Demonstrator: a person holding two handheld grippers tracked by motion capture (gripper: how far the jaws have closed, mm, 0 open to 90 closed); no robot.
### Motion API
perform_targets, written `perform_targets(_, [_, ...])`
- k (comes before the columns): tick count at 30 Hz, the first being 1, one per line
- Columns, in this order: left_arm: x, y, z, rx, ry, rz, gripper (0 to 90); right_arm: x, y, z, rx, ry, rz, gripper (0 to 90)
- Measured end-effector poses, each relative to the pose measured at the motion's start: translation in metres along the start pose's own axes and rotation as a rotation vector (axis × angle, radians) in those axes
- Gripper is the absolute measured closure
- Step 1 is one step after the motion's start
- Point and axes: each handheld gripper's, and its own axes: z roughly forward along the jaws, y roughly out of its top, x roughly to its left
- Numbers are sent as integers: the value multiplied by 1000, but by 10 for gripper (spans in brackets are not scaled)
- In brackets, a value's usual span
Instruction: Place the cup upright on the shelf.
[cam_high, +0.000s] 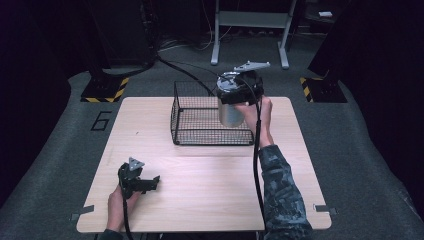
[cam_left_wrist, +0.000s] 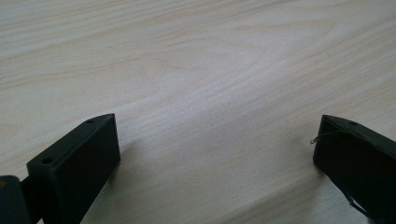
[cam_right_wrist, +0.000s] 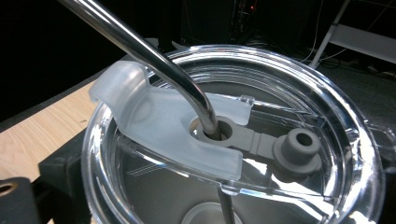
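Note:
A steel tumbler (cam_high: 229, 114) with a clear lid (cam_right_wrist: 154, 116) and a bent metal straw (cam_right_wrist: 140, 46) is held upright over the right side of a black wire basket (cam_high: 195, 134). I cannot tell whether it touches the basket floor. My right gripper (cam_high: 244, 90) is shut on the tumbler just below the lid, and one black finger (cam_right_wrist: 60, 170) shows against its side. My left gripper (cam_high: 149, 182) rests low on the wooden table (cam_high: 210, 190) at the front left, open. Bare wood lies between its fingers (cam_left_wrist: 79, 158).
The basket stands at the back middle of the table. Beyond the table are two black stands with yellow-striped bases (cam_high: 105, 91) and a grey desk frame (cam_high: 250, 30). A "6" (cam_high: 101, 120) is marked on the floor at the left.

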Motion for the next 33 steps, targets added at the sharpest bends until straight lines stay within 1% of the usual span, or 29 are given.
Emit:
perform_targets(3, [0, 0, 0, 0, 0, 0, 4, -1, 2, 3, -4, 0, -3, 34])
perform_targets(4, [0, 0, 0, -1, 1, 0, 4, -1, 4, 7, -1, -5, 2, 34])
perform_targets(7, [0, 0, 0, -1, 1, 1, 4, -1, 5, 10, 0, -7, 7, 34])
perform_targets(8, [0, 0, 0, 6, 0, 9, 4, -1, 6, 12, -1, -6, 7, 34])
perform_targets(10, [1, 0, -1, 8, -1, 11, 4, -1, 7, 16, 0, -11, 10, 34])
perform_targets(11, [1, 0, -1, 8, -1, 11, 4, -1, 8, 18, -2, -13, -3, 34])
perform_targets(14, [1, 0, -1, 8, -1, 11, 4, -1, 8, 24, 10, -19, 8, 34])
perform_targets(16, [1, 0, -1, 8, -1, 11, 4, -2, 8, 25, 8, -20, 2, 34])
perform_targets(17, [1, 0, -1, 8, -1, 11, 4, -3, 7, 29, 14, -25, 15, 34])
perform_targets(18, [1, 0, -1, 8, -1, 11, 4, -4, 8, 31, 8, -25, 7, 34])
perform_targets(22, [1, 0, -1, 7, -1, 11, 4, -6, 8, 36, 18, -35, 31, 34])
perform_targets(29, [0, 0, -1, 10, -2, 8, 4, -8, 9, 43, 19, -43, 34, 34])
perform_targets(32, [0, 0, -1, 10, -2, 9, 4, -8, 10, 48, 22, -50, 51, 34])
perform_targets(33, [0, 0, -1, 10, -2, 9, 4, -9, 10, 49, 23, -51, 43, 34])
